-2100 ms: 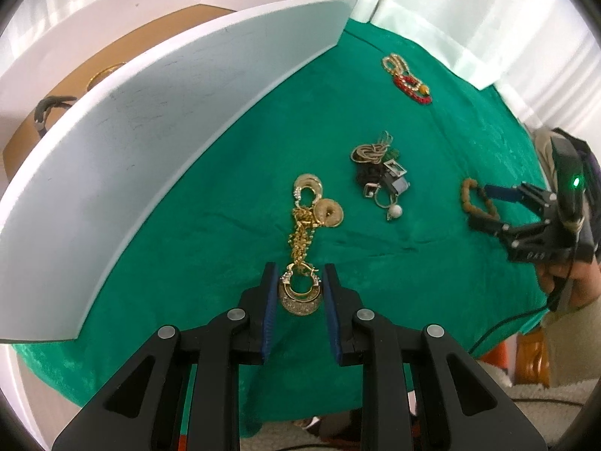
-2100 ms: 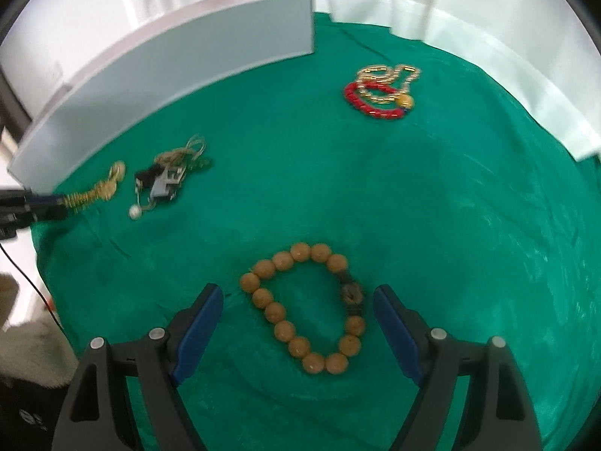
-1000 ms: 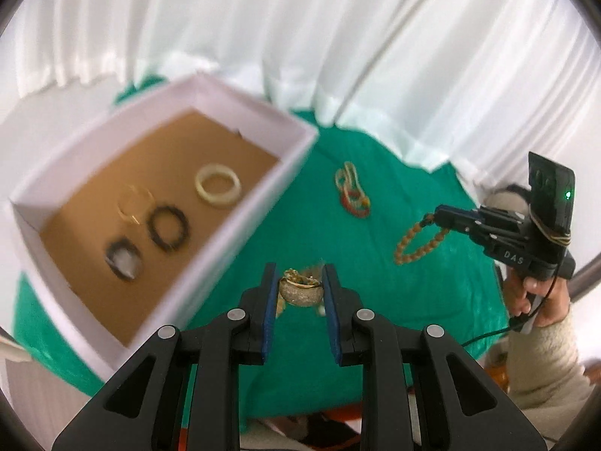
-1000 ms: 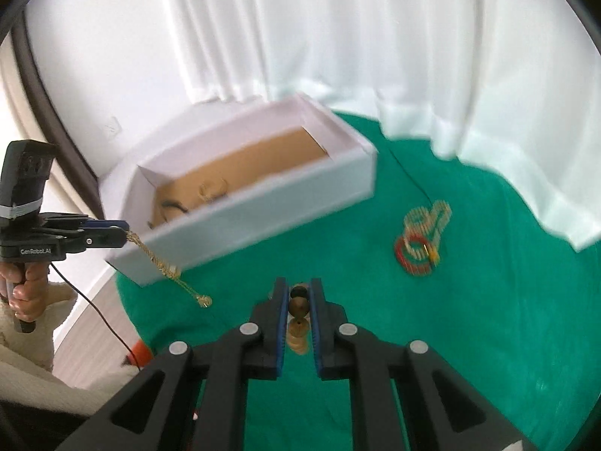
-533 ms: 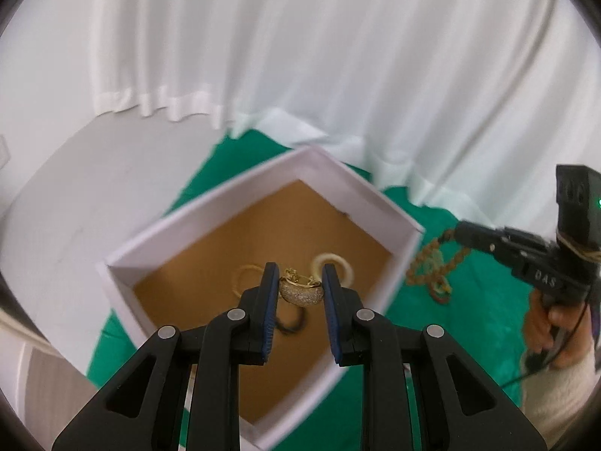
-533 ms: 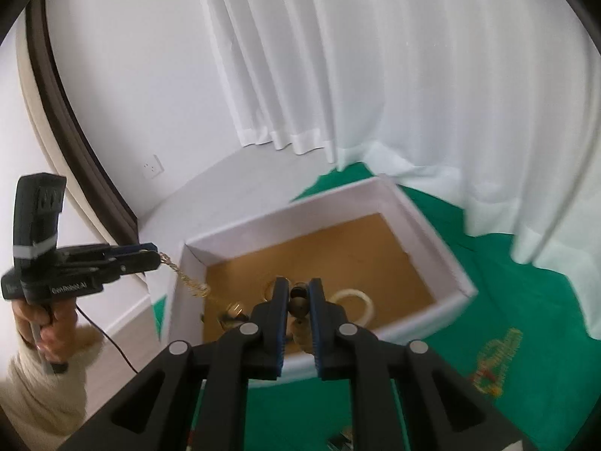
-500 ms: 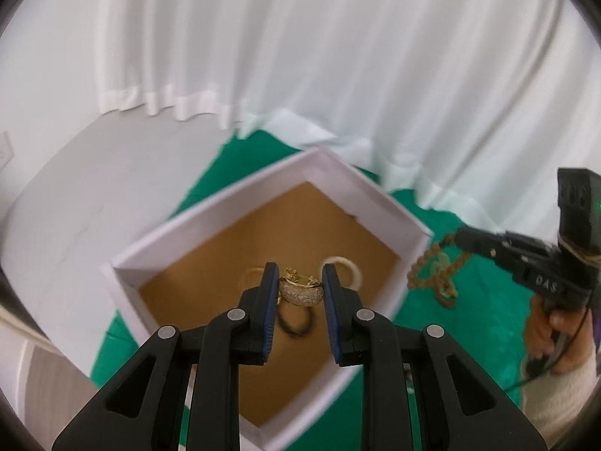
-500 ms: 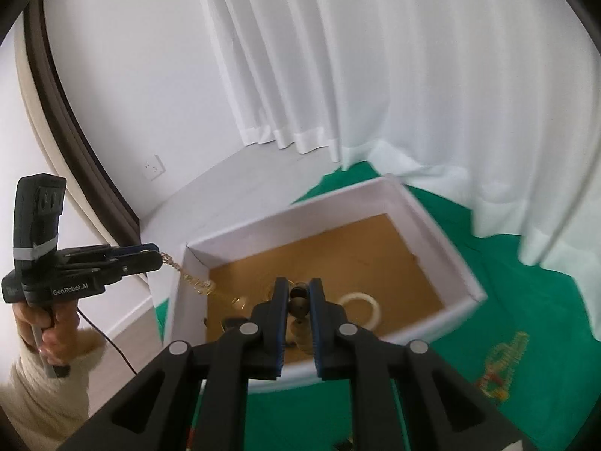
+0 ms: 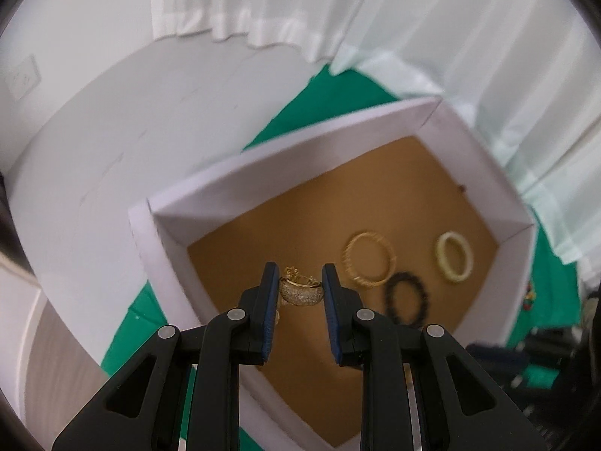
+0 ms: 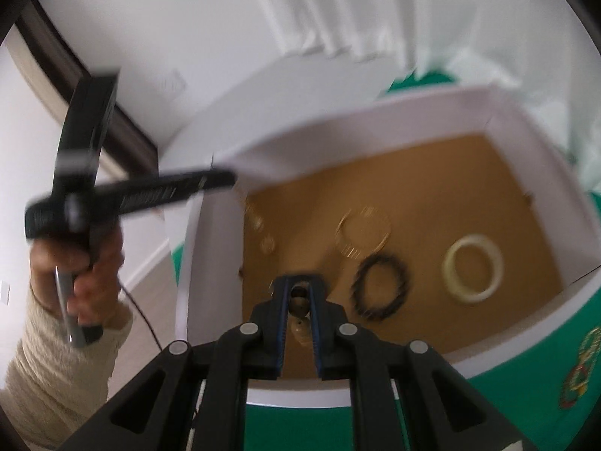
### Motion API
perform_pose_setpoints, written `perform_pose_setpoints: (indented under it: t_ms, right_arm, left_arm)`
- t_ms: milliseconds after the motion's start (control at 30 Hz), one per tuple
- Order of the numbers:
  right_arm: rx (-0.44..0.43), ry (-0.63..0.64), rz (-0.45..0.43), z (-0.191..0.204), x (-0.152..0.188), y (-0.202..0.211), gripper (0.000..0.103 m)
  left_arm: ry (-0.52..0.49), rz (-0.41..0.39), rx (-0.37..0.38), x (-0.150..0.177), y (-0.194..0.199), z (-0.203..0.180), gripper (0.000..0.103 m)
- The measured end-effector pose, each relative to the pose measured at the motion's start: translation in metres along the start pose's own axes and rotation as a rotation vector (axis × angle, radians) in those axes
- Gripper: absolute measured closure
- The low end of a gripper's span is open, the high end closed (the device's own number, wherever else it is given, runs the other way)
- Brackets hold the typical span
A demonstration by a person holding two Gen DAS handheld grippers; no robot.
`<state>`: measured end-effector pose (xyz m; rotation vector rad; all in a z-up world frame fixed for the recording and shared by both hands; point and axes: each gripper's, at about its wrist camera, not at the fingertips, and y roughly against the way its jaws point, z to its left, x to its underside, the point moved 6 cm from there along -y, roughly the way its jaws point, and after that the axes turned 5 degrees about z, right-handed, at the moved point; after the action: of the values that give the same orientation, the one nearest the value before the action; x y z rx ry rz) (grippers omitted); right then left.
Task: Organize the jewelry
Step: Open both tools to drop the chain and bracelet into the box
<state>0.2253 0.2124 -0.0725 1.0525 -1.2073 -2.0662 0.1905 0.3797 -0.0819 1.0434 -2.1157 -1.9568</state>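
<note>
Green-covered tabletop (image 9: 330,86) under a white box (image 9: 285,158) with a brown floor. Inside the box: gold bangle (image 9: 370,263), black beaded ring (image 9: 407,298), cream bangle (image 9: 454,257). Above the box, left claw (image 9: 300,278) clamped on a gold chain pendant (image 9: 301,290); right claw (image 10: 299,293) pinched tight on a wooden bead bracelet (image 10: 299,297), beads dangling below.

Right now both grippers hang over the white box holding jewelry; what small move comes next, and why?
Probably open the left gripper: its gold pavé earring hangs over bare brown floor of the white cardboard box, clear of the gold bangle and black bead bracelet.
</note>
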Motion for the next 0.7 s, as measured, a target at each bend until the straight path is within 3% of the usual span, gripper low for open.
perform_pose_setpoints:
  t_ms: [133,167,200,267,300,400,500,700]
  right_arm:
    - [0.006,-0.009,0.062,0.005,0.012,-0.041,0.089]
    - [0.020,-0.011,0.073,0.004,0.014,-0.047,0.088]
    - [0.024,-0.013,0.077,0.003,0.015,-0.049,0.083]
    - [0.021,-0.032,0.064,0.000,0.016,-0.045,0.056]
    - [0.017,-0.039,0.054,-0.001,0.015,-0.041,0.056]
    - [0.026,-0.041,-0.006,-0.005,0.015,-0.007,0.056]
    - [0.071,-0.017,-0.100,-0.011,0.019,0.045,0.055]
    - [0.286,0.008,-0.296,-0.039,0.061,0.155,0.046]
  left_arm:
    - [0.003,0.025,-0.031,0.013,-0.017,0.006,0.079]
    - [0.005,0.024,-0.034,0.016,-0.020,0.007,0.072]
    - [0.007,0.025,-0.031,0.018,-0.021,0.008,0.066]
    - [0.014,0.016,-0.022,0.022,-0.018,0.007,0.050]
    - [0.012,0.008,-0.022,0.023,-0.016,0.006,0.049]
    - [-0.029,-0.041,-0.034,0.029,0.006,-0.003,0.047]
    - [-0.098,-0.120,-0.031,0.044,0.039,-0.028,0.032]
    - [-0.294,-0.206,0.040,0.099,0.086,-0.113,0.024]
